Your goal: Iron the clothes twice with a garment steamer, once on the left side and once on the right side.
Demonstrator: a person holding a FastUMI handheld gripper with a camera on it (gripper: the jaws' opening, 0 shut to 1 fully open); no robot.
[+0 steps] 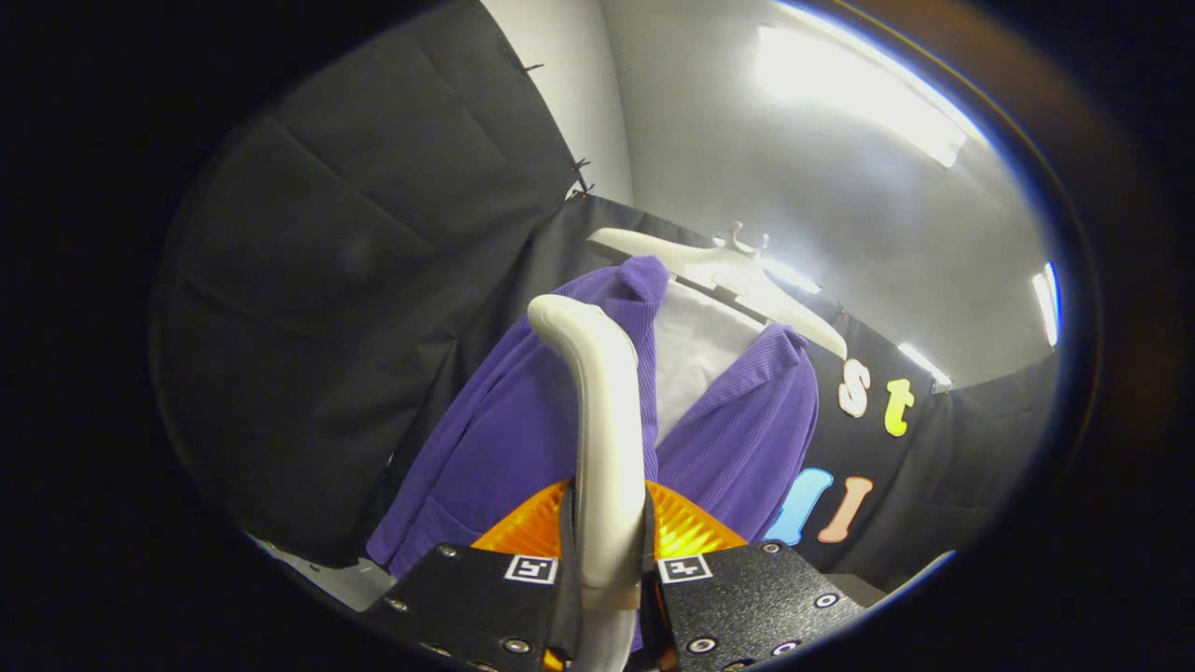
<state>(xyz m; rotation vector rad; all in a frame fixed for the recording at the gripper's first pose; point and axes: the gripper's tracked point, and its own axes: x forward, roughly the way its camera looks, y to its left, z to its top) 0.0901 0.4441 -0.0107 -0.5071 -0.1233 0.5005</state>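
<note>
A purple corduroy jacket hangs open over a white shirt on a white hanger, just beyond the fingers. My gripper is shut on the white handle of the garment steamer, which rises between the fingers and curves toward the jacket's left front. The steamer's orange body shows just behind the fingers, low against the jacket. Whether the steamer's head touches the cloth is hidden.
Black cloth walls stand to the left and behind the hanging clothes. A pale wall and ceiling with bright light strips lie above. A bit of light surface shows low on the left.
</note>
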